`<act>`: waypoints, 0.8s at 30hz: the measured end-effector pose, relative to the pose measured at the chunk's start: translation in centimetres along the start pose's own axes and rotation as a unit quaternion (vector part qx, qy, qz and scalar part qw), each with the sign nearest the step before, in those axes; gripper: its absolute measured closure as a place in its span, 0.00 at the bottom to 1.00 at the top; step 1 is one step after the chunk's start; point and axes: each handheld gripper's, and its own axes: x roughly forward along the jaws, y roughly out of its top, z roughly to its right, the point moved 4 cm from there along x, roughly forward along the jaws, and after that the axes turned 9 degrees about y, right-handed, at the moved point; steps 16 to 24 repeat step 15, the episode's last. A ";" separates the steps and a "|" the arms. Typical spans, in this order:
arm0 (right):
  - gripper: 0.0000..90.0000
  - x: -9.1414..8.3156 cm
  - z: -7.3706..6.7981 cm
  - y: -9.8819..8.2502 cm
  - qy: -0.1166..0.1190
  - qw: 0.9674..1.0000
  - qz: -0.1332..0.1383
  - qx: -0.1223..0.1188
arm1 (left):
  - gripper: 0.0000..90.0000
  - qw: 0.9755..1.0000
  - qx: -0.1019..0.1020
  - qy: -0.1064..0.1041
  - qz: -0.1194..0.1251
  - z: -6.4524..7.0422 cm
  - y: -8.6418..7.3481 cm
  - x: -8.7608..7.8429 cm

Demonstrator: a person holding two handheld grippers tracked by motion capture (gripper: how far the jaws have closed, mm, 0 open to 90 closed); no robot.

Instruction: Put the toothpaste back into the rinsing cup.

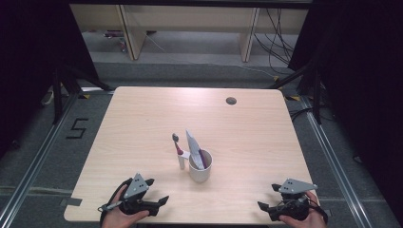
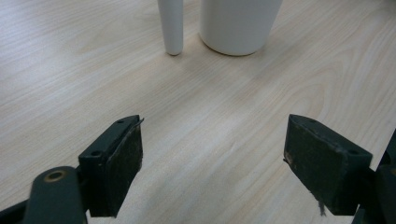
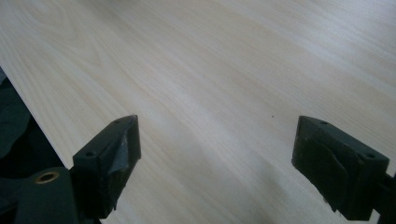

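The left gripper (image 1: 158, 192) sits near the table's (image 1: 142, 118) front edge, in front of the white cup (image 1: 200, 167) and a bit to its left. Its jaws are wide apart and hold nothing. The right gripper (image 1: 269, 196) is off to the cup's right, also wide apart and holding nothing. A toothbrush (image 1: 179, 151) stands just left of the cup, leaning on it. A white tube (image 1: 194, 145) and something purple (image 1: 203, 158) stick out of the cup; what the purple thing is stays hard to tell. In the left gripper view the cup's top is cut off.
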 end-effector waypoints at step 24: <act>0.18 -0.1 0.0 -0.6 0.002 1.000 -0.019 0.002 | 0.22 1.000 0.002 0.002 -0.002 0.0 0.0 0.0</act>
